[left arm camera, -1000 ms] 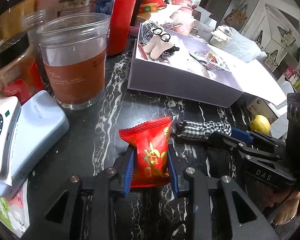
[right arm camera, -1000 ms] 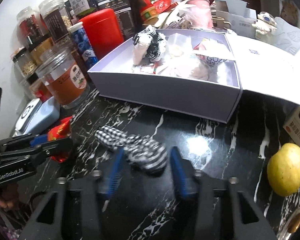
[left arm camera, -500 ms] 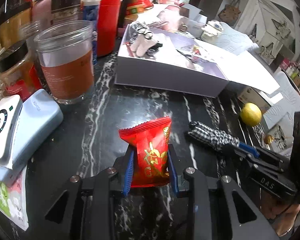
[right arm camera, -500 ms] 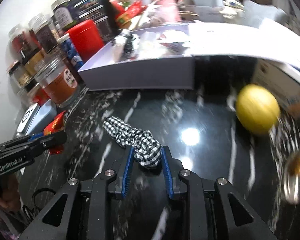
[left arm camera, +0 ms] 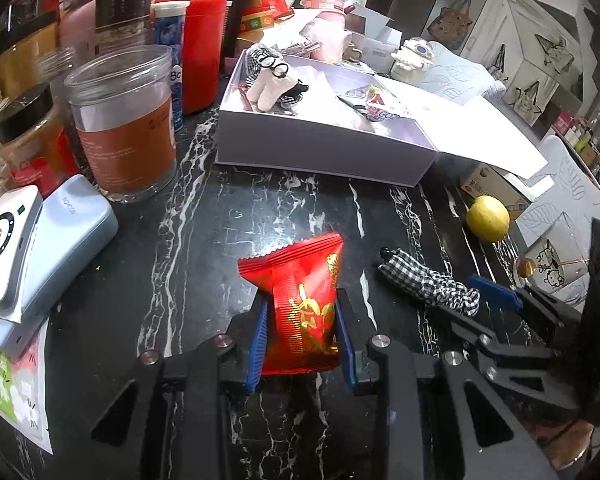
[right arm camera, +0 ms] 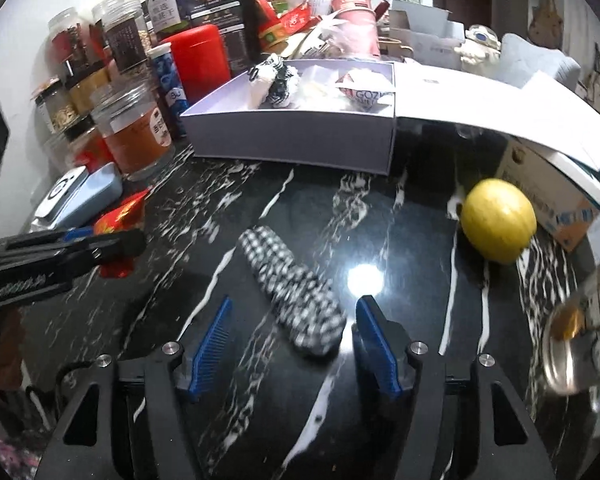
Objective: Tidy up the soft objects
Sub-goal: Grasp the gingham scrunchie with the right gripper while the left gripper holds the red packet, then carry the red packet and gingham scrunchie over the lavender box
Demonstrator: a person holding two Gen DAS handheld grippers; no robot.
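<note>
Nearest, the right gripper (right arm camera: 292, 344) has opened since half a second ago; its jaws now stand apart, releasing the checked scrunchie (right arm camera: 290, 296) onto the black marble counter (right arm camera: 400, 280). Left gripper (left arm camera: 302, 340) remains clamped on the red snack packet (left arm camera: 304, 304). The open box (left arm camera: 320, 152) lies beyond; neither item is stowed yet.

The checked cloth (right arm camera: 290, 294) in the middle of the right wrist picture is blurry. A shiny round thing (right arm camera: 580, 344) at the right edge is blurry and cut off. The red snack bag (right arm camera: 118, 228) at left hides partly behind a black gripper (right arm camera: 136, 242).
</note>
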